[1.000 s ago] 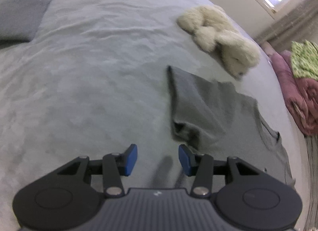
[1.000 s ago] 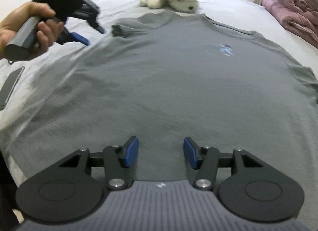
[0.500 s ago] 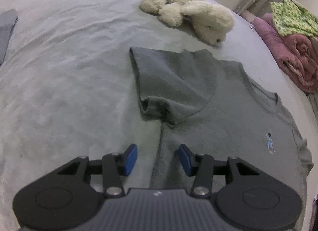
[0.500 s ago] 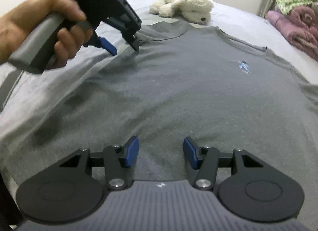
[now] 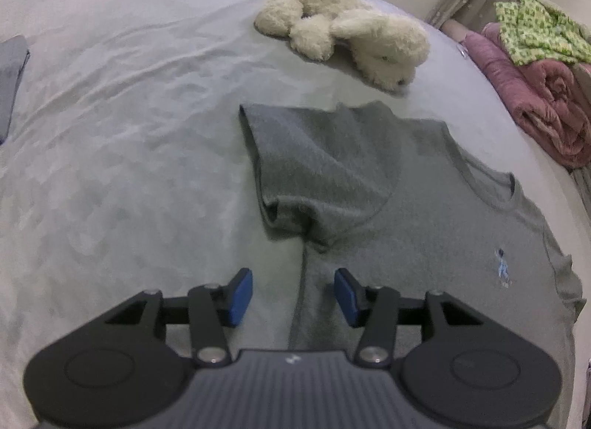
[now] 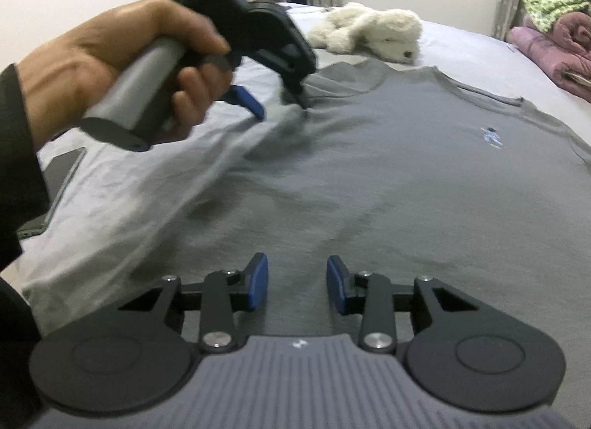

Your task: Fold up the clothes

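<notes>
grey T-shirt (image 6: 388,177) flat on bed (image 5: 110,115) | left tool (image 5: 293,290) opening, straddling shirt's side edge | right tool (image 6: 297,288) closing above shirt, pads unpressed

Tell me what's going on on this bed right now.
A person is folding a grey T-shirt spread flat on the bed, with a handheld gripper in each hand. One sleeve is already folded in. The left gripper hangs open over the shirt's side edge below that sleeve. The right gripper is over the lower part, its jaws closing, nothing pinched yet. A white plush toy lies beyond.
</notes>
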Demonstrator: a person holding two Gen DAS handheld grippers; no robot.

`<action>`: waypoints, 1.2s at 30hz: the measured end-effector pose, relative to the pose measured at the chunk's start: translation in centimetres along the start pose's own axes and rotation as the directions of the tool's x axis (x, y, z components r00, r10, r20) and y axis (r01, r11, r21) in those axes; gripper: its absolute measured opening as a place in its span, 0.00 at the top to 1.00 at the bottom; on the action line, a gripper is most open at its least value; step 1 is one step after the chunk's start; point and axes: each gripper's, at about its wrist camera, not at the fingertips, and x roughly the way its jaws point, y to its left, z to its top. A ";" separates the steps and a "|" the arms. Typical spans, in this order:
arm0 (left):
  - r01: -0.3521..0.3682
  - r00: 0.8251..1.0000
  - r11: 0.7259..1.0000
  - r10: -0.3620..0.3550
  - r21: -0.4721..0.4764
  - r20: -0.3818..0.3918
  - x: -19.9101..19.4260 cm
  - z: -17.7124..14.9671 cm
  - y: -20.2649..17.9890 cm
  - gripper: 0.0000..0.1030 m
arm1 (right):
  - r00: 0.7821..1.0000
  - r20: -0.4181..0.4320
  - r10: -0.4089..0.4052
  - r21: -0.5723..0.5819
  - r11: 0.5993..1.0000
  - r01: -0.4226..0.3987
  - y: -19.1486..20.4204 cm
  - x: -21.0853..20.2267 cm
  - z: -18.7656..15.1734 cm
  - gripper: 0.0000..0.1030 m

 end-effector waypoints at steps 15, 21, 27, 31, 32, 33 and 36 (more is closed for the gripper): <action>0.160 0.987 0.968 -0.150 -0.195 0.065 0.2 2.3 4.9 0.51 | 0.987 -0.046 0.157 -0.070 0.985 -0.160 7.3 -0.8 -0.2 0.64; 0.164 0.986 0.971 -0.156 -0.174 0.060 -0.2 2.2 4.8 0.51 | 0.986 -0.108 0.127 -0.129 0.982 -0.141 9.0 -0.8 -1.4 0.68; 0.192 0.981 0.960 -0.181 -0.205 0.073 -0.6 2.3 5.5 0.51 | 0.985 -0.125 0.118 -0.093 0.987 -0.130 9.0 -0.8 -1.3 0.96; 0.220 0.975 0.943 -0.203 -0.249 0.092 -0.7 2.5 6.2 0.49 | 0.980 -0.085 0.182 0.042 0.983 -0.179 7.1 -1.7 -1.0 0.96; 0.219 0.975 0.942 -0.202 -0.256 0.094 -0.6 2.6 6.3 0.49 | 0.977 -0.069 0.202 0.071 0.978 -0.197 6.6 -2.0 -1.0 0.96; 0.221 0.975 0.939 -0.202 -0.264 0.094 -0.5 2.6 6.4 0.49 | 0.973 -0.057 0.222 0.101 0.971 -0.215 6.1 -2.3 -1.0 0.96; 0.236 0.971 0.926 -0.218 -0.293 0.093 0.3 3.0 6.6 0.49 | 0.963 -0.044 0.265 0.183 0.950 -0.253 4.9 -2.5 -0.8 0.96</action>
